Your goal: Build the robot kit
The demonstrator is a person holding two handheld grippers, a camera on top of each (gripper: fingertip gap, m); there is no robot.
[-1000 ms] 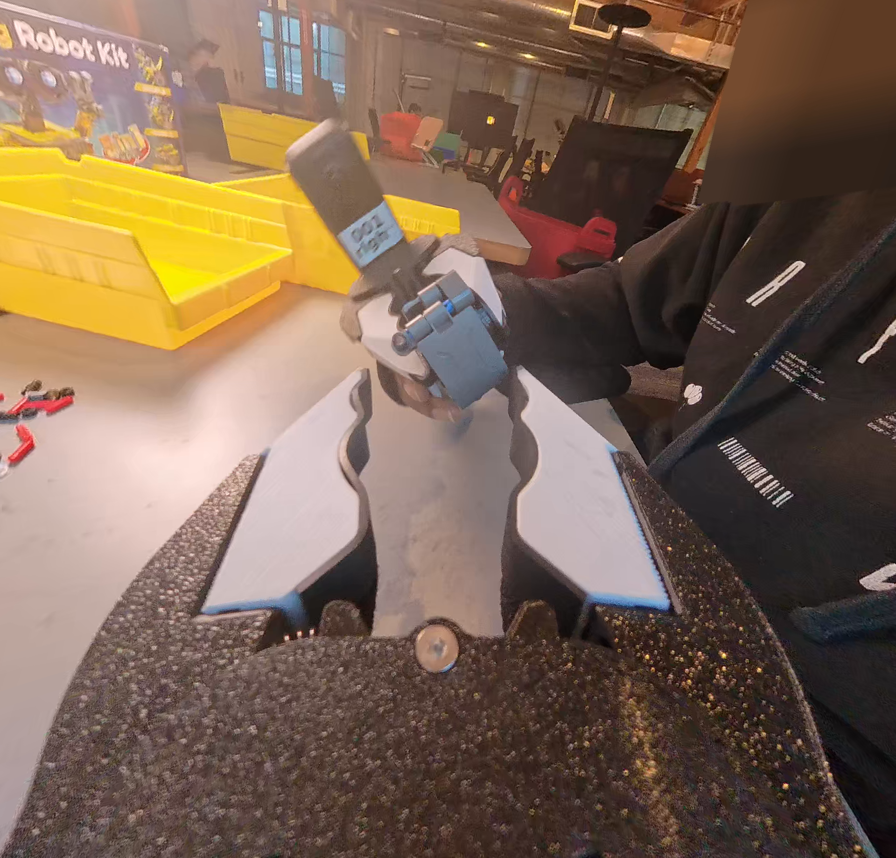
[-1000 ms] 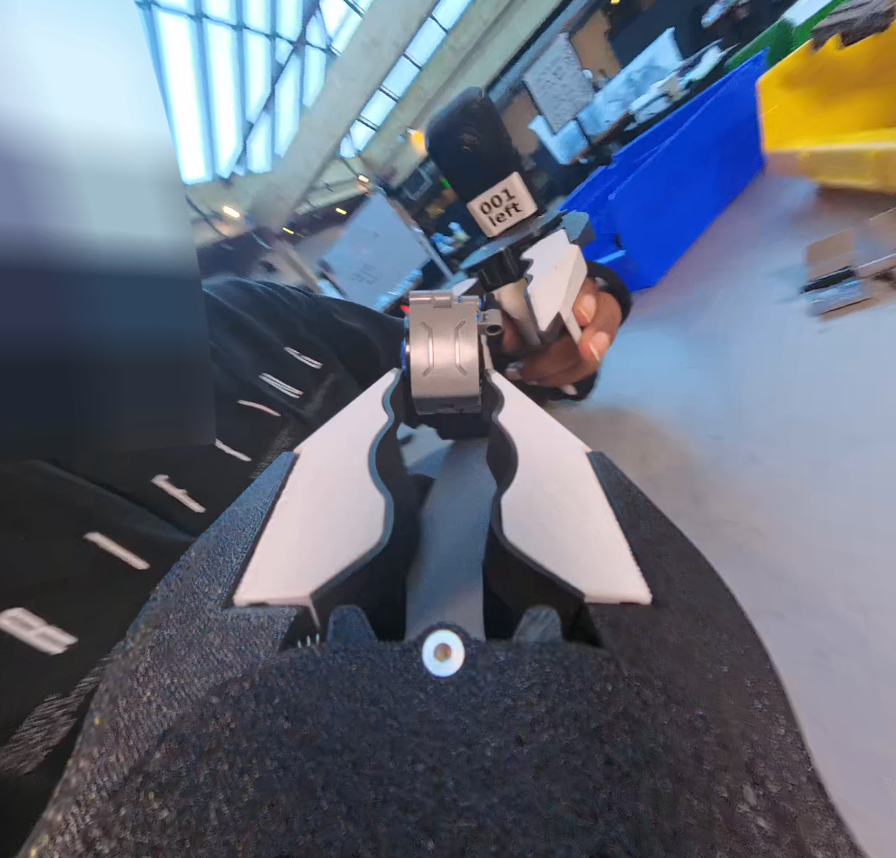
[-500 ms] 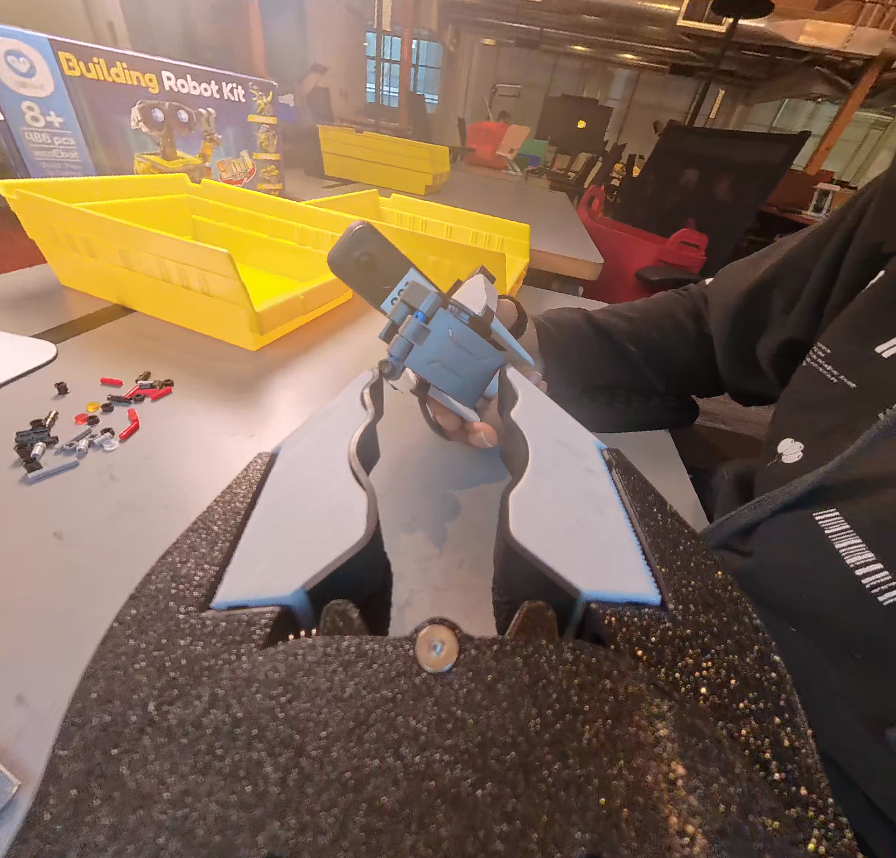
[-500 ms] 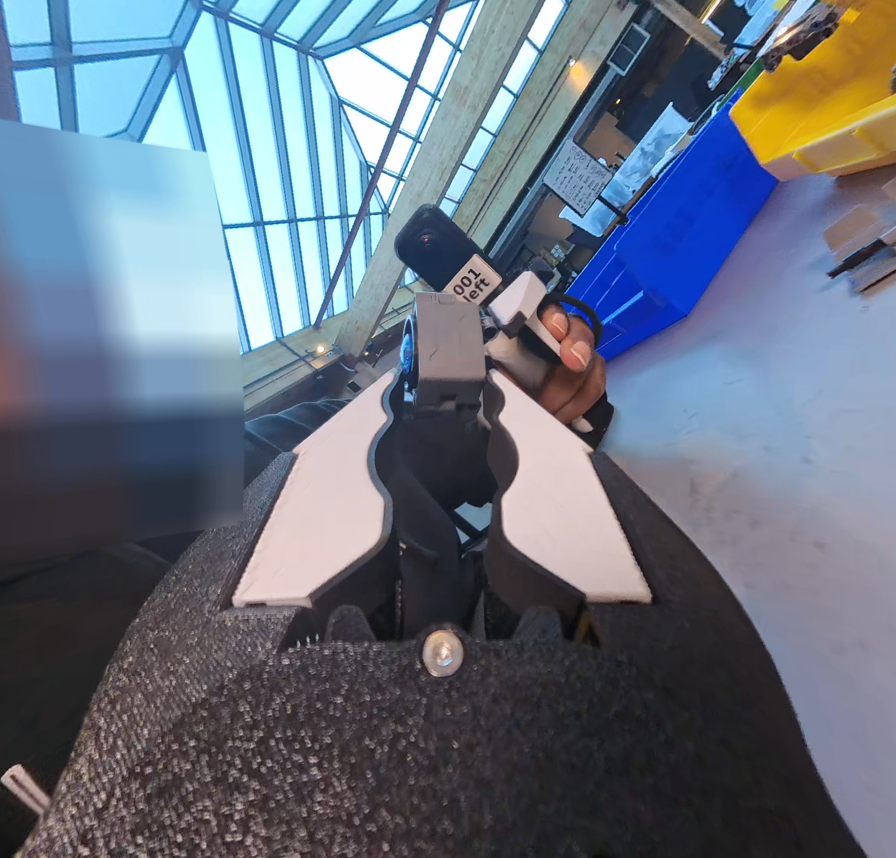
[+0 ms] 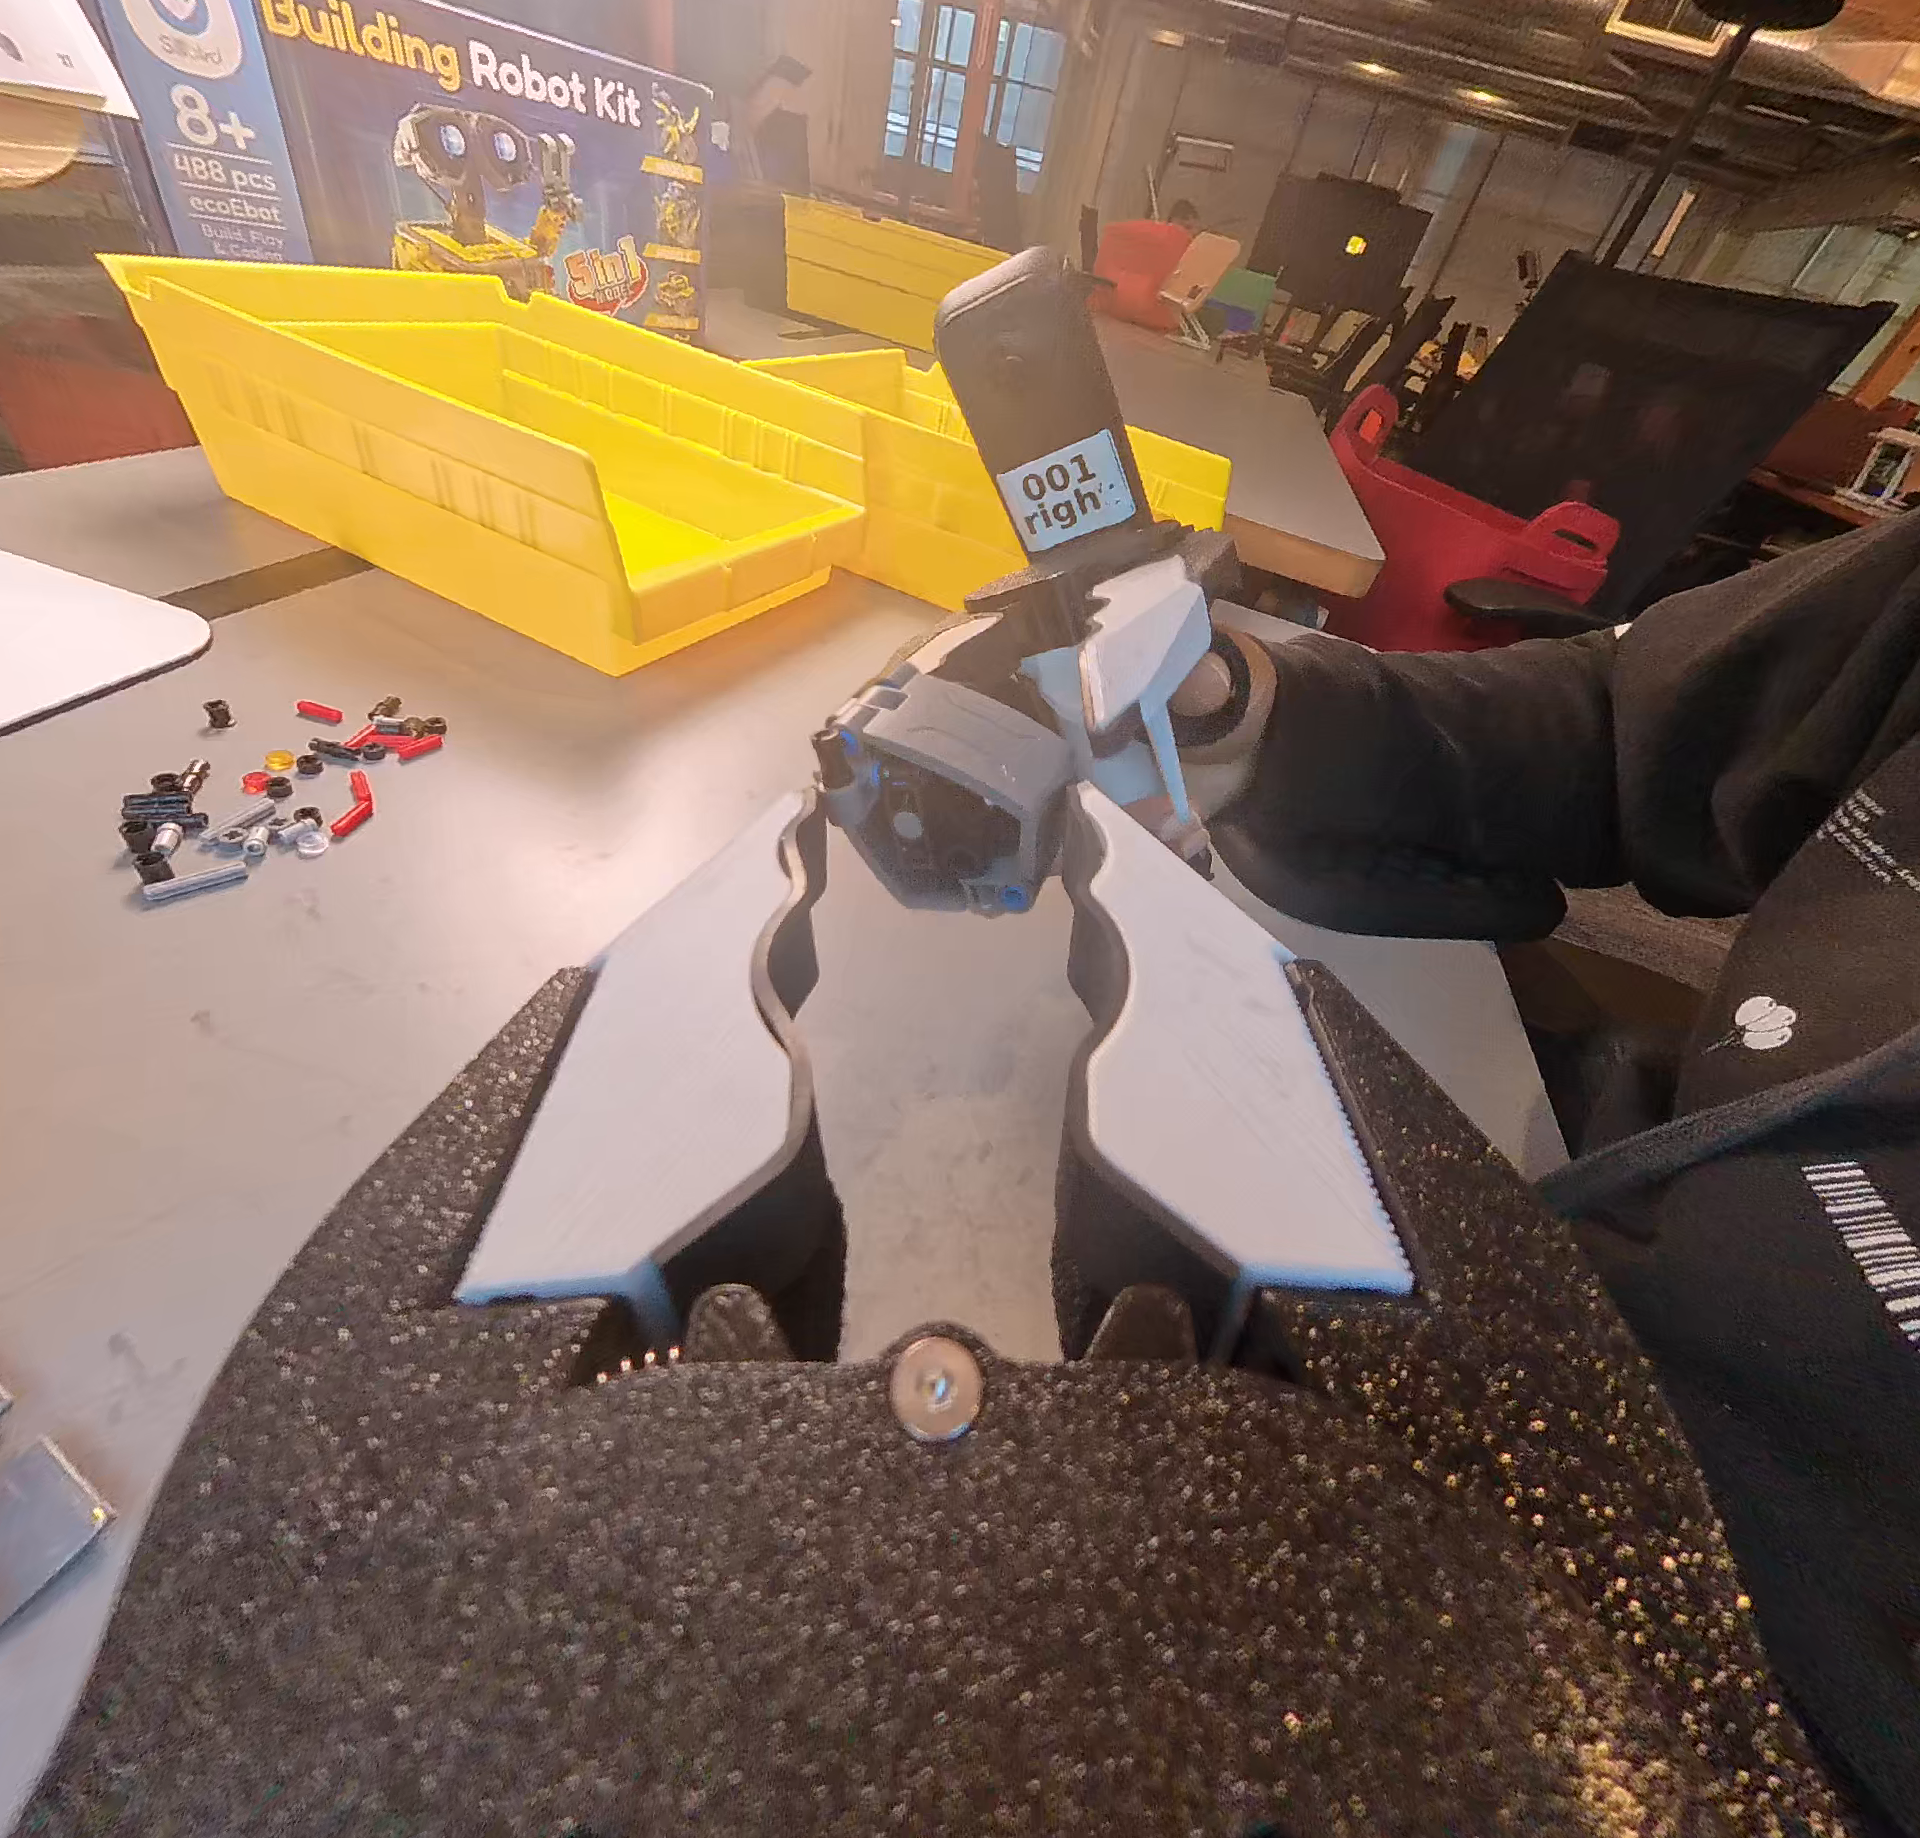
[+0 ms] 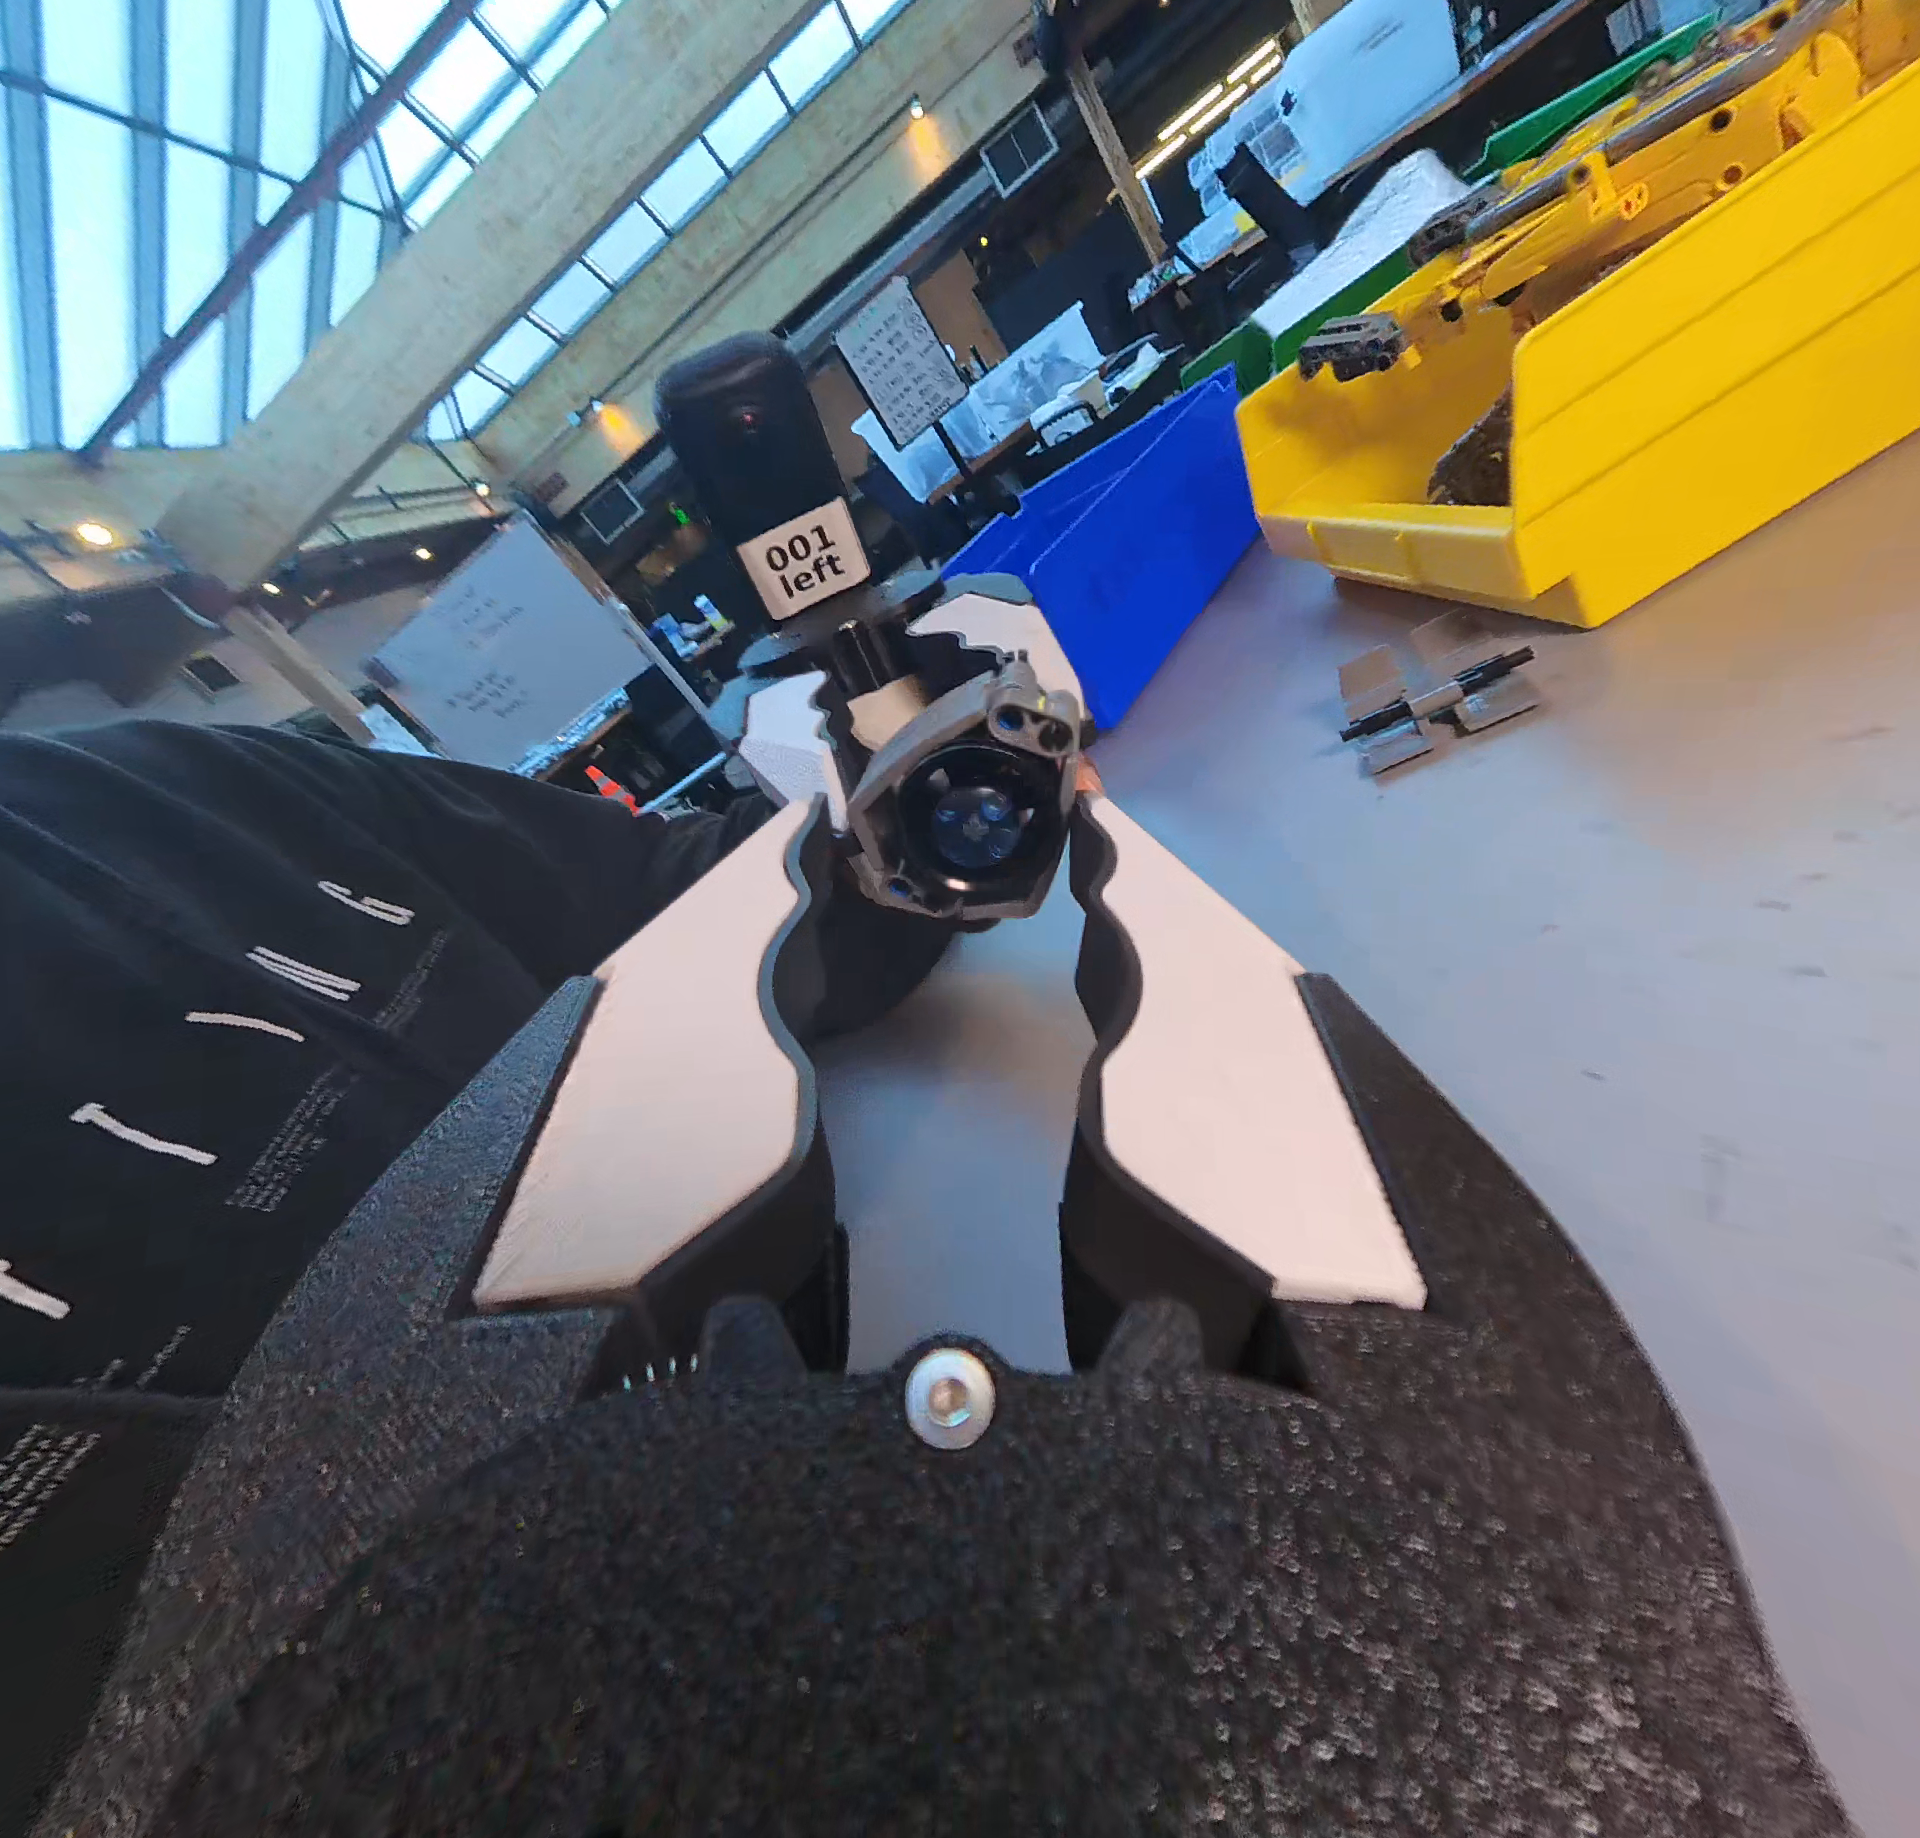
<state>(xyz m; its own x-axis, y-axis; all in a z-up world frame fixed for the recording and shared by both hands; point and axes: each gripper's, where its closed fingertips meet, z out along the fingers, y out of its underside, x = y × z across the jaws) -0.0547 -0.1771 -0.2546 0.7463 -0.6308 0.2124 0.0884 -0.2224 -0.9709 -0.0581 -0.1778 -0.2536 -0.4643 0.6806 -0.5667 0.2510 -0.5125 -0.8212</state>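
**Both grippers meet on one grey block assy**

Left gripper (image 5: 940,832) and right gripper (image 6: 945,832) face each other above the grey table (image 5: 364,1009). Between their tips sits a small grey brick-built assy (image 5: 951,801) w/ blue pins and a dark hollow middle, held off the tabletop. In each wrist view the piece sits between that gripper's fingertips, jaws part-way apart, about as wide as the piece. Which gripper actually bears it: can't tell; contact pts are hidden.

Left of the left gripper, well apart, a scatter of small red, black and grey parts (image 5: 270,801) lies on the table. Behind them: yellow bin (image 5: 499,500), and a printed kit box (image 5: 416,147) standing upright. Right wrist view shows a blue bin (image 6: 1122,552), another yellow bin (image 6: 1621,458) w/ yellow parts inside, and flat grey pieces (image 6: 1439,702) on the table.
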